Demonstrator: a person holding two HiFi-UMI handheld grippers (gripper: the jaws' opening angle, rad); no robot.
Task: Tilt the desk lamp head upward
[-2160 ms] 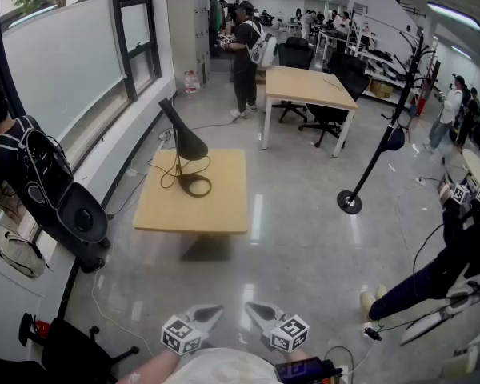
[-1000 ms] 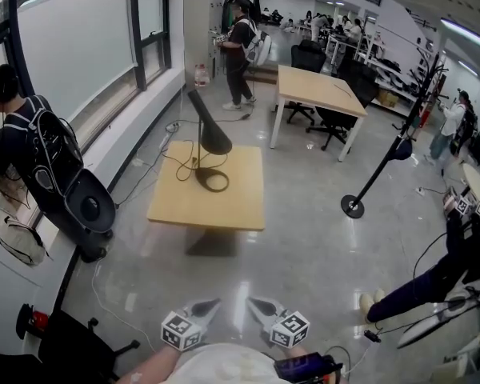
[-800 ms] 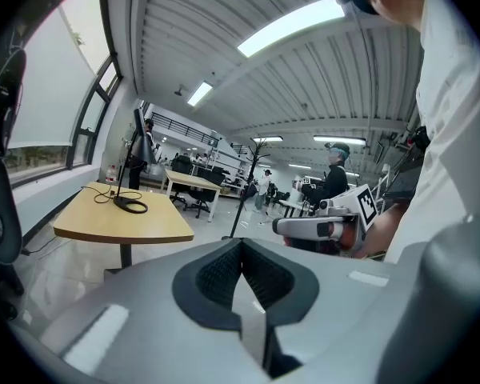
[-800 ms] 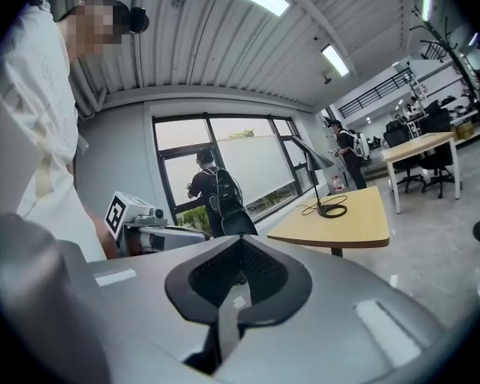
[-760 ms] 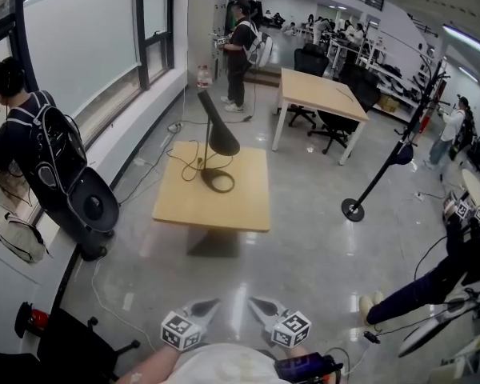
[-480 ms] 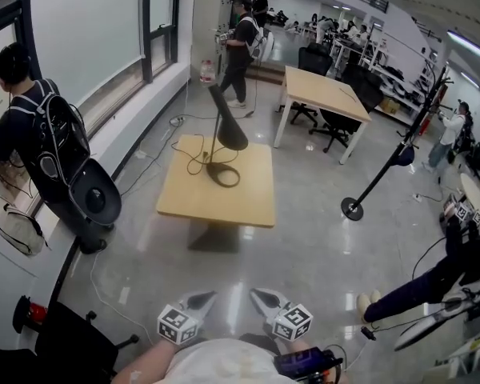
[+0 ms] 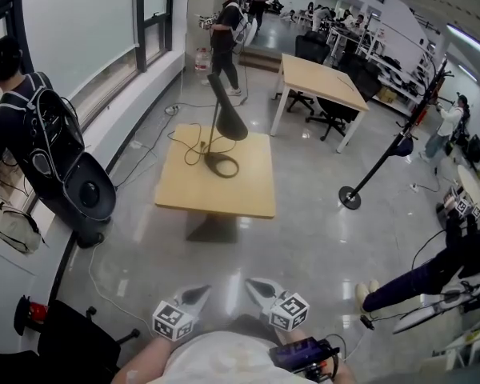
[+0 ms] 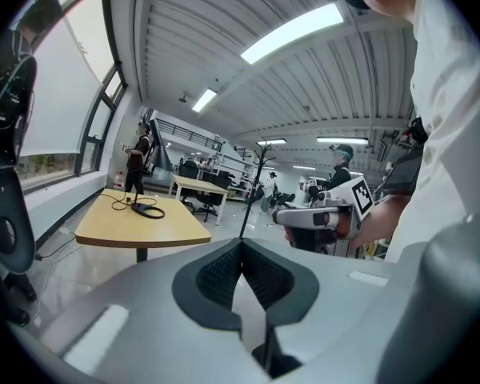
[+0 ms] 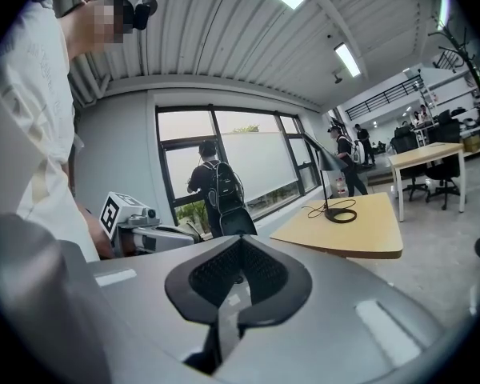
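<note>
Both jaws closed, empty: left gripper, right gripper | desk lamp, table shifted rightward since earlier

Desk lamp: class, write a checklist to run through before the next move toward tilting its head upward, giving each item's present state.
1. Desk lamp upright on the table: ok.
2. Lamp within reach: not ok; both grippers are held close to the person's body, far from the table.
3. Left gripper open to grasp: not ok, shut and empty.
4. Right gripper open to grasp: not ok, shut and empty.
5. Cable lying on the table, not caught on the lamp: ok.
6. Stiffness of the tilt: cannot tell.
</note>
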